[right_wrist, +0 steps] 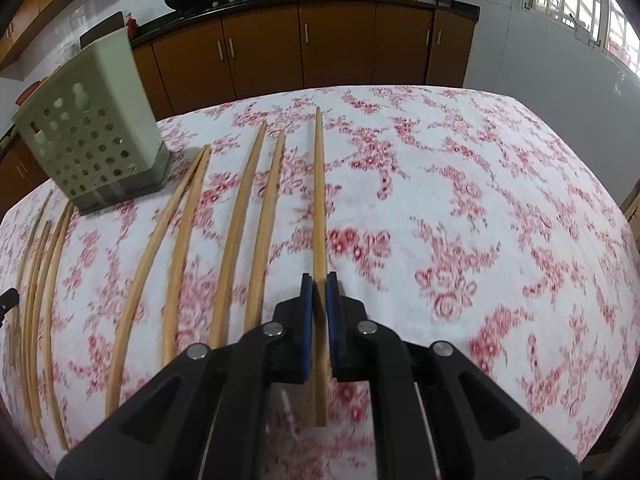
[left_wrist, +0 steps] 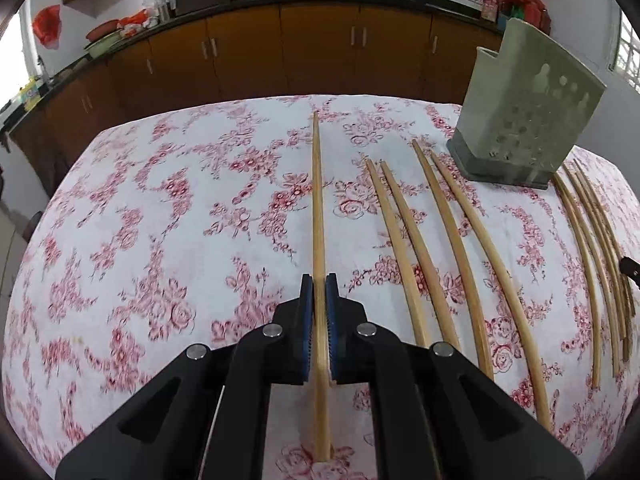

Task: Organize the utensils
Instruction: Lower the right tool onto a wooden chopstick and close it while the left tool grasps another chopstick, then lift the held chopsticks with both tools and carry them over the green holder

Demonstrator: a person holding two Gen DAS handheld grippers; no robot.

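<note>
My left gripper (left_wrist: 319,280) is shut on a wooden chopstick (left_wrist: 317,208) that points away over the floral tablecloth. My right gripper (right_wrist: 319,279) is shut on another wooden chopstick (right_wrist: 319,200), also pointing away. Several loose chopsticks (left_wrist: 448,248) lie on the cloth to the right in the left wrist view; they show to the left in the right wrist view (right_wrist: 236,232). A pale green perforated utensil holder stands upright at the back right in the left wrist view (left_wrist: 528,116) and at the back left in the right wrist view (right_wrist: 92,128).
The table (left_wrist: 160,200) is covered with a white cloth printed with red flowers. Behind it runs a row of brown kitchen cabinets (left_wrist: 320,52) with woks and jars on the counter. A window (right_wrist: 580,0) is at the right.
</note>
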